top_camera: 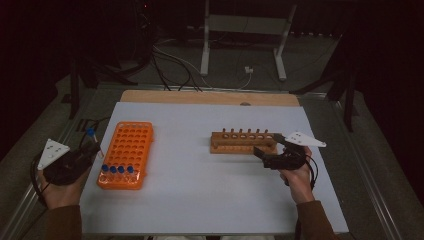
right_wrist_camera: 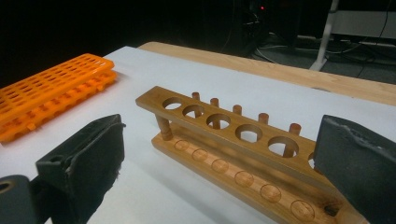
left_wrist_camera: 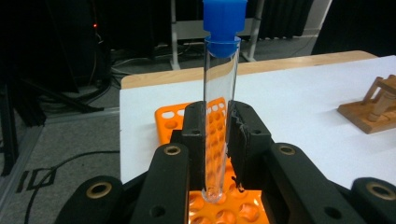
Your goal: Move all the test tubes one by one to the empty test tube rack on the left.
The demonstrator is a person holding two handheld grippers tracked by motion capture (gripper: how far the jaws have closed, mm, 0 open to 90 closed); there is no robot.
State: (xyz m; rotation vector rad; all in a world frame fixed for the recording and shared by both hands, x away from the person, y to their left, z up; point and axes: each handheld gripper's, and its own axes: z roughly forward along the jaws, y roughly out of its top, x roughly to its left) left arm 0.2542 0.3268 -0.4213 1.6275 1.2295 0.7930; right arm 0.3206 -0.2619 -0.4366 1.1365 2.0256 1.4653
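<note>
Dark surroundings swallow detail; left tool (left_wrist_camera: 218,135) grips test tube (left_wrist_camera: 219,116).

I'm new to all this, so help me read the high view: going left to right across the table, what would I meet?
Left gripper holding a blue-capped tube → orange rack → wooden rack → right gripper, jaws open beside the wooden rack.

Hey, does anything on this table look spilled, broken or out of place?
Nothing stands out. The orange rack and wooden rack sit flat, nothing spilled. The left gripper holds a capped tube upright.
</note>
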